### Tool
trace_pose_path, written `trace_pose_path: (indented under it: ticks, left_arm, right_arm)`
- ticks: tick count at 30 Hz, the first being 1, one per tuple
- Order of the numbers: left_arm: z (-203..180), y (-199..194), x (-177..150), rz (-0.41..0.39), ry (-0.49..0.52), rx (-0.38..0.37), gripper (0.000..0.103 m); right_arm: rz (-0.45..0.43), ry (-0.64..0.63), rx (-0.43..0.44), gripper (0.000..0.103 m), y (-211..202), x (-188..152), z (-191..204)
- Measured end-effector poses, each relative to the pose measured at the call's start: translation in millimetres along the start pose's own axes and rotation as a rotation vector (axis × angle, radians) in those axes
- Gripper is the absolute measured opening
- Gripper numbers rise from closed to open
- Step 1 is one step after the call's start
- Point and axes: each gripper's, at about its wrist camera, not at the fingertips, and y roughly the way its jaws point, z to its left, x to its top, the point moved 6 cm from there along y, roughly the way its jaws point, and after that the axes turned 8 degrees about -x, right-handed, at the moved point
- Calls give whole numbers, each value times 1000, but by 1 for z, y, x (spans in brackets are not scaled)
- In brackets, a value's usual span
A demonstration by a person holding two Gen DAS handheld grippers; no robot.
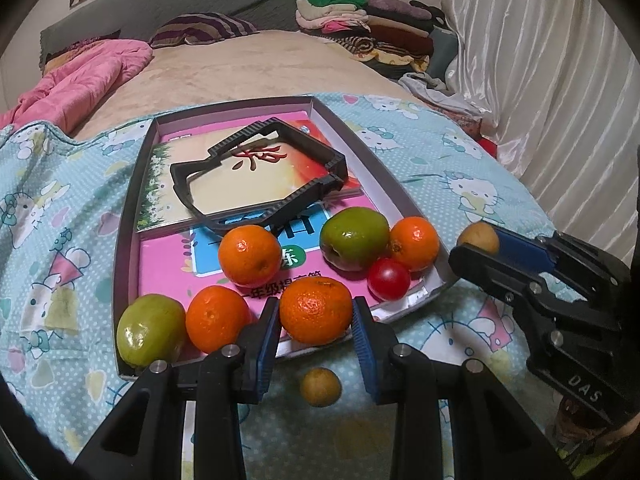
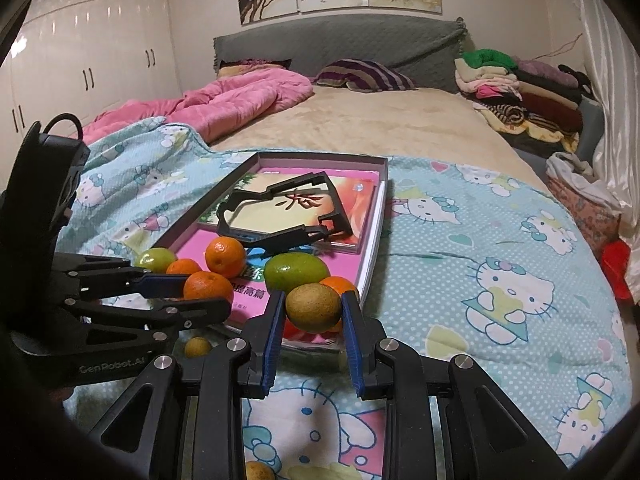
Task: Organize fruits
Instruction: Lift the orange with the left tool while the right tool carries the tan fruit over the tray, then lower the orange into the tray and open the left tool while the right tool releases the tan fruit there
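Left gripper (image 1: 315,322) closed on an orange mandarin (image 1: 316,310), blue pads (image 1: 267,344) pressed to both its sides, at the near edge of the shallow box tray (image 1: 127,216). Right gripper (image 2: 313,318) clamped on a small brownish-green fruit (image 2: 314,306), jaws narrow around it, held just off the tray's near right corner. Counted in the left wrist view: four mandarins in all, the held one, a second mandarin (image 1: 218,318) just left of it, a third mandarin (image 1: 250,255) farther in, and a fourth mandarin (image 1: 414,243) by the right wall. Two green fruits: one green fruit (image 1: 151,334) at the near left corner touching the second mandarin, the other green fruit (image 1: 354,238) between the third and fourth mandarins. One red tomato (image 1: 389,279), nestled below the far green fruit and the fourth mandarin. Small brownish fruits outside the tray: one small fruit (image 1: 321,386) lying on the blue cartoon-cat blanket (image 1: 460,168) below the left jaws, plus the one gripped on the right; a further round piece at the bottom edge of the right wrist view, too cropped to identify. Also inside the tray, under the fruit: pink workbooks (image 1: 168,268), and on them a black plastic frame (image 1: 260,172). Tray resting on the blanket spread over the bed (image 1: 256,68). Beyond: a pink quilt (image 1: 80,84), a striped pillow (image 1: 202,29), and a pile of folded clothes (image 1: 360,20).
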Motion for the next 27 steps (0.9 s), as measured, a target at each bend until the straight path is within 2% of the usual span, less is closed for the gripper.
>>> trace_pose_path:
  ticks: [18, 27]
  left_arm:
    - [7, 16, 5, 1, -4, 14, 36]
    - [7, 16, 5, 1, -3, 14, 36]
  right_arm:
    - [27, -50, 16, 29, 18, -9, 16]
    - [27, -78, -35, 29, 27, -13, 17]
